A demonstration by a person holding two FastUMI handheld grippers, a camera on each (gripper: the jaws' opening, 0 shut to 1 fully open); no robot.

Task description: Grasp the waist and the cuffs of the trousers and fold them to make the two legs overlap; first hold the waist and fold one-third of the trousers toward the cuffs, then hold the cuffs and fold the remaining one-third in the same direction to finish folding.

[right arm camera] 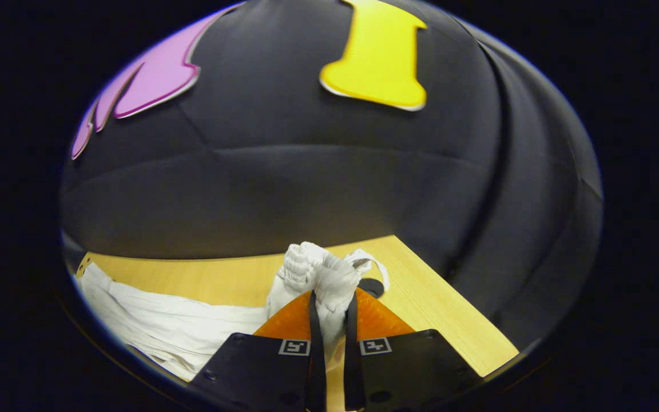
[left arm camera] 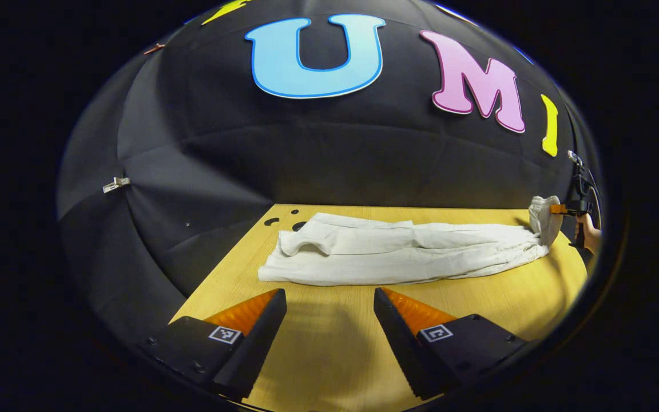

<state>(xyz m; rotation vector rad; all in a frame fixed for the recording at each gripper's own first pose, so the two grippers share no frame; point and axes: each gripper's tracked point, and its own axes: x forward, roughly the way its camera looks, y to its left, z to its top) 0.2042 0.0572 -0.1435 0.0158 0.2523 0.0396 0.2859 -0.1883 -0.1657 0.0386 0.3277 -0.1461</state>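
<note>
Starting from the left: the left gripper (left arm camera: pixel 329 320) is held low over the light wooden table (left arm camera: pixel 329 355), fingers spread wide apart with nothing between them, just short of the near edge of the off-white cotton trousers (left arm camera: pixel 398 252). The trousers are laid out lengthwise across the table, one end bunched with a fold-over at the left, legs roughly stacked already.

Over at the right end, the right gripper (right arm camera: pixel 332 320) is clamped on a gathered wad of that cloth, which is lifted off the table. Whether it's the waist or the cuffs can't be told for sure; a drawstring-like loop (right arm camera: pixel 372 263) hints at waist.

So probably the leg-overlap step is being wrapped up, or the first third-fold is being set up. Next move: the free end likely needs to be gripped by the left fingers so both ends can be carried together.

Room-wise, bare table is left in front of the trousers; the booth's black cloth wall (left arm camera: pixel 221 171) sits close behind, and the table's right corner is near the lifted end.
</note>
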